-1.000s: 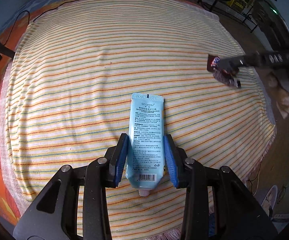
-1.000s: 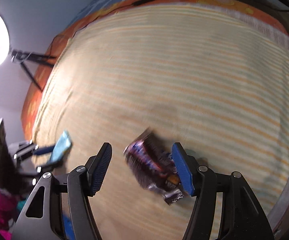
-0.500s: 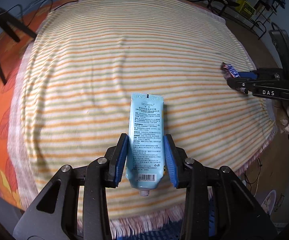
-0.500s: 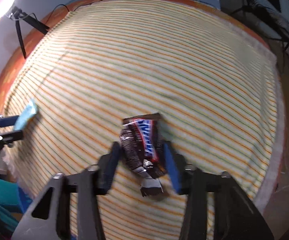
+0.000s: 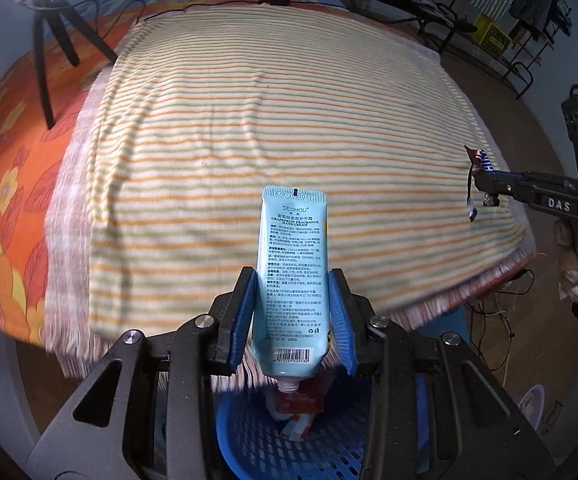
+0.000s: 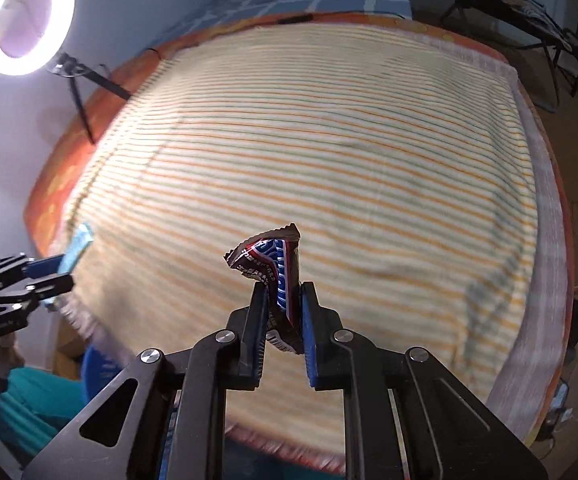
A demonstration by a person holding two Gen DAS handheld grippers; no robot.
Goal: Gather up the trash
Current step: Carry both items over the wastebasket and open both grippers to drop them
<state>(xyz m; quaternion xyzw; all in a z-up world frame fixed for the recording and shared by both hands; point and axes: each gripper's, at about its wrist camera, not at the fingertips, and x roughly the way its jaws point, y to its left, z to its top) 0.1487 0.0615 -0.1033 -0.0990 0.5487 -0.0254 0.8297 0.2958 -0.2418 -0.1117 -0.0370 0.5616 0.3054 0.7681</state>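
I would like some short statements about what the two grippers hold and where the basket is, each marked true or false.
1. The left gripper holds a light blue hand cream tube. True.
2. The tube has its cap on. False: its bare nozzle points down at the blue basket.
3. The right gripper is empty. False: its jaws are closing on a crumpled snack wrapper.
4. The basket is empty. False: packaging lies inside.
5. A striped blanket covers the bed. True.
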